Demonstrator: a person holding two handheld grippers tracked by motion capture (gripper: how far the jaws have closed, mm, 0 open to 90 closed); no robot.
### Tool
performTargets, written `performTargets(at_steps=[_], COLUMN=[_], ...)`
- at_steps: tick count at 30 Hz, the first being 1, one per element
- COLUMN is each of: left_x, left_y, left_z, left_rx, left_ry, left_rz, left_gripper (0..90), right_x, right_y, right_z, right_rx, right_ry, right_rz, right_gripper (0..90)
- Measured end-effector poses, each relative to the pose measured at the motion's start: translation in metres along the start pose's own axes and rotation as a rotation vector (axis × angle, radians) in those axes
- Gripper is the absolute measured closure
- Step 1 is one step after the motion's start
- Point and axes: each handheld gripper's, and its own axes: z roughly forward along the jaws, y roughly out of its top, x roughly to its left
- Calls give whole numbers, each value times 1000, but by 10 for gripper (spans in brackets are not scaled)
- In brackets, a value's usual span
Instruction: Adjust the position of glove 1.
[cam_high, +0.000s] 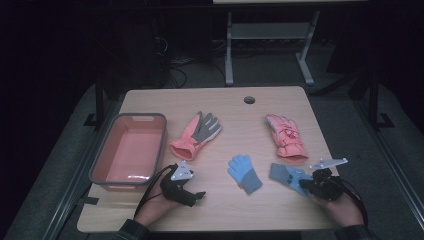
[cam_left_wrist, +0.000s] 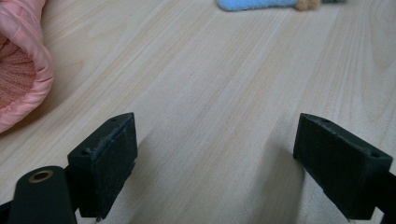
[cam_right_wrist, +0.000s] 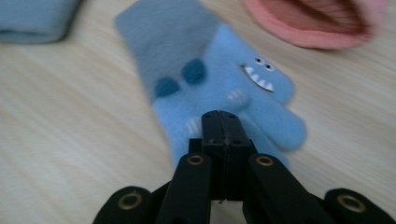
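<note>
Right gripper (cam_high: 306, 188) sits lower right of the high view, over the fingertip end of the blue monster mitten (cam_high: 289, 177). In the right gripper view its jaws are pressed fully together, pads meeting; the mitten (cam_right_wrist: 219, 88) lies flat on the table just past the tips. Can't tell if any fabric is pinched between the pads — they look closed on nothing, tips at or just above the mitten's edge.

Mitten: grey cuff pointing toward upper left of the right gripper view, face with eyes and teeth at centre right, thumb sticking out lower right.

Left gripper (cam_high: 192, 195) is lower centre-left of the high view, resting on the wooden table (cam_high: 235, 210), jaws spread wide. Left gripper view shows bare wood between its pads.

Other items in the high view:
- blue knit glove (cam_high: 244, 173), centre, just left of the mitten, apart from it
- pink ski glove (cam_high: 285, 136), above the mitten
- coral-and-grey glove (cam_high: 197, 134), centre left
- grey-rimmed pink bin (cam_high: 128, 151), left edge of the table
</note>
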Motion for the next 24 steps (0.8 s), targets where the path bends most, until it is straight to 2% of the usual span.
performTargets(at_steps=[3,4,8,12,16,24], left_x=[0,0,0,0,0,1], left_y=[0,0,0,0,0,2], left_z=[0,0,0,0,0,1], left_rx=[0,0,0,1,1,6], left_ry=[1,0,1,1,-1,-2], left_rz=[4,2,3,2,1,6], left_gripper=[128,128,128,128,128,128], right_x=[-11,-12,-9,4,11,14], right_y=[1,1,13,34,51,72], right_z=[-2,-2,-5,5,21,45], right_rx=[4,0,-61,-108,-102,-92], right_ry=[-59,-62,-38,17,39,28], right_rz=[23,30,9,-28,-67,-81], right_gripper=[900,900,900,900,900,900])
